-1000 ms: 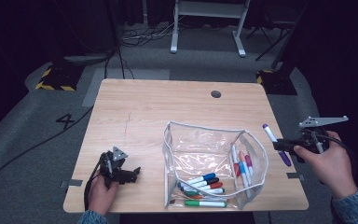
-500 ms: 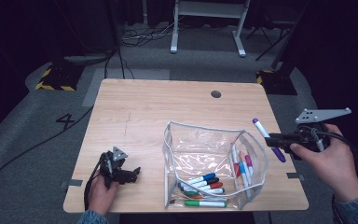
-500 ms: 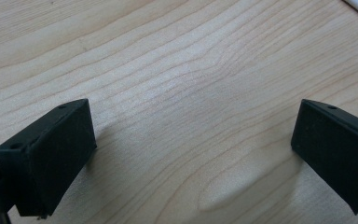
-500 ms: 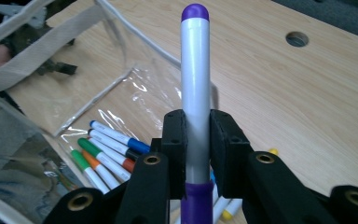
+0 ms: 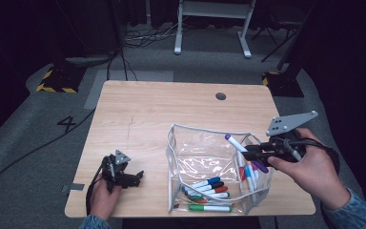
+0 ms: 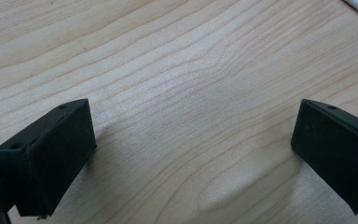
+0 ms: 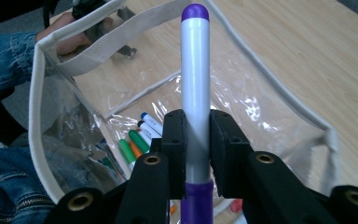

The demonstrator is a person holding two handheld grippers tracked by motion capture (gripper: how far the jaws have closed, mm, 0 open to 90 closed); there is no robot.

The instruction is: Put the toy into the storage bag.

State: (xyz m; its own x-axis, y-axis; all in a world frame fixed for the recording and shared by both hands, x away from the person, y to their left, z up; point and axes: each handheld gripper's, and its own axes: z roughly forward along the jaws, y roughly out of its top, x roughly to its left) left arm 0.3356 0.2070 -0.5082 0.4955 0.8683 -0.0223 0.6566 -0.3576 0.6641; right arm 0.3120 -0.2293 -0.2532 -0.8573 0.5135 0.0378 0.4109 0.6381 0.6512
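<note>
right claw [image 7: 196,140] pinches purple marker [image 7: 195,84] mid-barrel; light, stiff, slick plastic. left claw [image 6: 186,154] wide open, empty.

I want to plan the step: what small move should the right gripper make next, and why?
Probably lower the purple marker into the clear pouch and then open. The right gripper grips it above the open pouch, where other markers lie.
</note>
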